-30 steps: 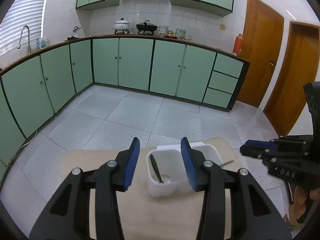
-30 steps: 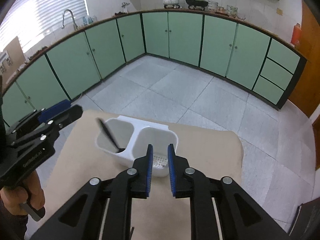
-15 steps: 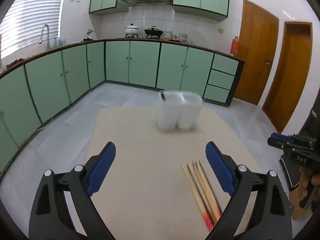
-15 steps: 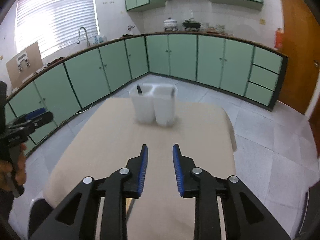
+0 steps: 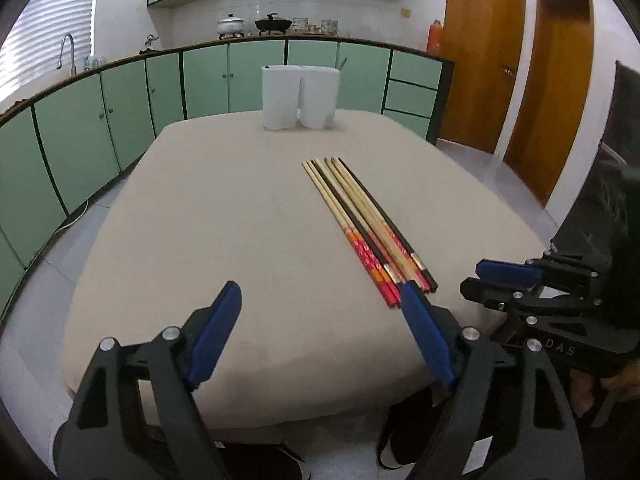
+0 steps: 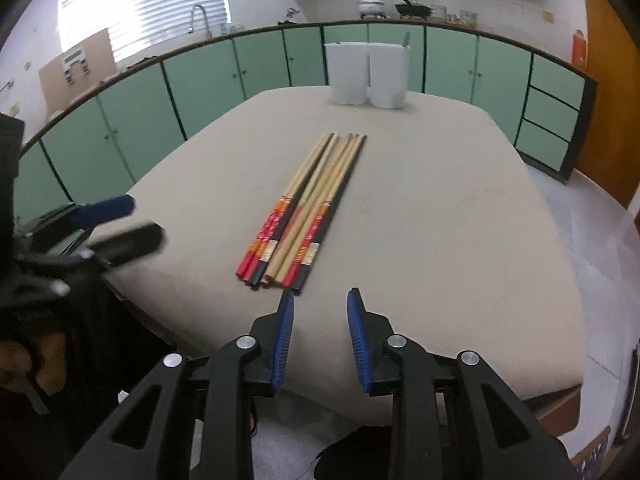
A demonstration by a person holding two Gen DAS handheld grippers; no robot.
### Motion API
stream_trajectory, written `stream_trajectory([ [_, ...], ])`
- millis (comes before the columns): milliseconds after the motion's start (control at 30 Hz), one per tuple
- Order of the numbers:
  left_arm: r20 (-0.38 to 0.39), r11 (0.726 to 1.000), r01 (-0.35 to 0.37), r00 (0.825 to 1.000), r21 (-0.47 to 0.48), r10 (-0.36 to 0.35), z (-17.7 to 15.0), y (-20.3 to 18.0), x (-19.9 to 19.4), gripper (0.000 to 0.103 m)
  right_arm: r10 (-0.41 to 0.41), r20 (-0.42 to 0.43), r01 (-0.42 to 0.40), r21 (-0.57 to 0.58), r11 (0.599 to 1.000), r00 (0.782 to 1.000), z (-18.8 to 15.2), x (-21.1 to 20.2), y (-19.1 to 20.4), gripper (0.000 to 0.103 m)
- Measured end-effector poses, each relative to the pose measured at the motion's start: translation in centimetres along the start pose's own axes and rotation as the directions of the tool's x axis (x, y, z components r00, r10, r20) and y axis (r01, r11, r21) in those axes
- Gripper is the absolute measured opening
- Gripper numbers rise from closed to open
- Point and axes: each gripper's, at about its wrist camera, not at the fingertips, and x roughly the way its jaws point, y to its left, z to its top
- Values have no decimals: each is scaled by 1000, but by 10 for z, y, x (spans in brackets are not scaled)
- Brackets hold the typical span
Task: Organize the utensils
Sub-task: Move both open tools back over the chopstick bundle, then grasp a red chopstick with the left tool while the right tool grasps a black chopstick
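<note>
Both grippers pulled back — chopsticks now near, left gripper closing, empty.

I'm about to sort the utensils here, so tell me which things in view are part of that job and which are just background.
Part of the job:
- chopsticks, bundled flat on the table
- white two-compartment holder at the far edge
- left gripper, jaws closing, nothing between them
- right gripper, empty

Just background:
- pots on the counter
- tap
- green cabinets
</note>
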Motion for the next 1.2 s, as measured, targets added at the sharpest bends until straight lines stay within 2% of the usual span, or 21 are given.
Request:
stream_trajectory([
  [67,-7,1000,10,1000,11,-9,-1,-4,8,71,7,-5,-7,-12,1000,1000,-5,4,2,27],
  [267,-37,999,-2,999,45,4,-11,-17,27,66,-5,-14,5,-39,999,1000,-8,20,2,27],
  [400,-64,998,-19,998,60,22,-16,-20,41,61,-31,-2,31,-18,999,1000,-4,21,-8,26],
  [533,-66,998,-16,998,66,20,-16,-23,44,61,-34,1,34,-12,999,999,-5,20,-12,26],
  [633,-64,996,-17,998,90,23,-17,-30,44,61,-8,7,9,-28,1000,1000,-8,17,-7,26],
  [767,-55,993,-44,997,112,50,-18,-35,48,63,-9,11,10,-61,998,1000,-8,22,0,26],
  [1000,-52,994,-94,994,48,97,-12,-16,51,64,-32,16,32,-5,999,999,0,27,-17,27],
  [1133,-56,999,-47,997,22,48,-11,-11,46,62,-3,20,4,-26,1000,1000,-1,22,-13,27],
  [1200,-56,998,-56,997,41,58,-11,-15,48,62,-15,15,16,-50,999,1000,-1,26,-8,27],
])
